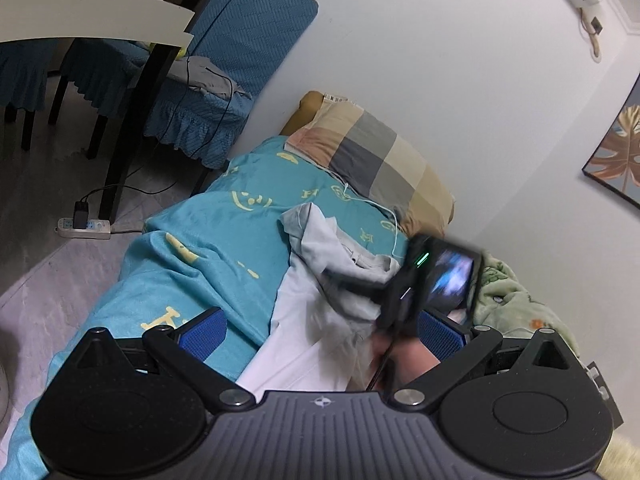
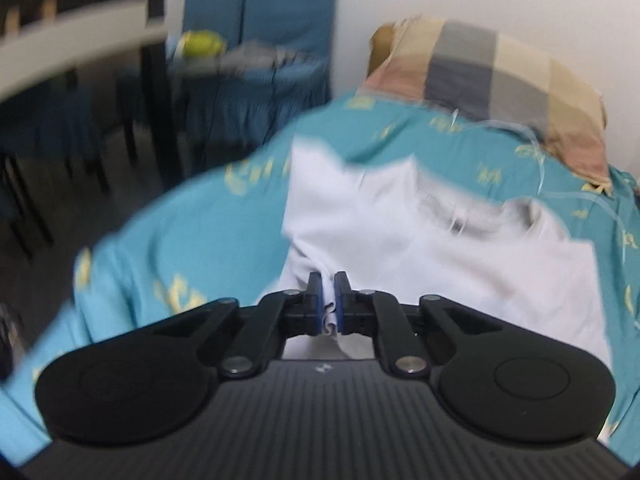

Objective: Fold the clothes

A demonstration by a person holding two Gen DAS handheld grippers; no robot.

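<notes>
— Closest to my right wrist lens, low in the middle of the frame, the right tongs are pinching a bunched fold of the white garment; the blue pads are pressed nearly together with cloth squeezed between them.

— And where does the garment lie?

— On the bed, over the teal blanket with yellow prints. It fills the center and right of my right view, its collar toward the upper right. That whole frame is blurred, so I can't read finer detail.

— Your left side?

— My left tongs are spread wide at the bottom of the left view, one blue pad at lower left, the other at lower right, nothing between them but the garment seen beyond. I can't tell if they touch it.

— What's the dark shape at right center there?

— That's the other gripper unit, blurred, over the crumpled upper part of the garment.

— Anything further off?

— A checked pillow lies at the head of the bed against the white wall, upper center. A thin white cable runs across the blanket just beside it. In the upper left stand chairs with blue covers, and a power strip lies on the floor at the left edge.
</notes>
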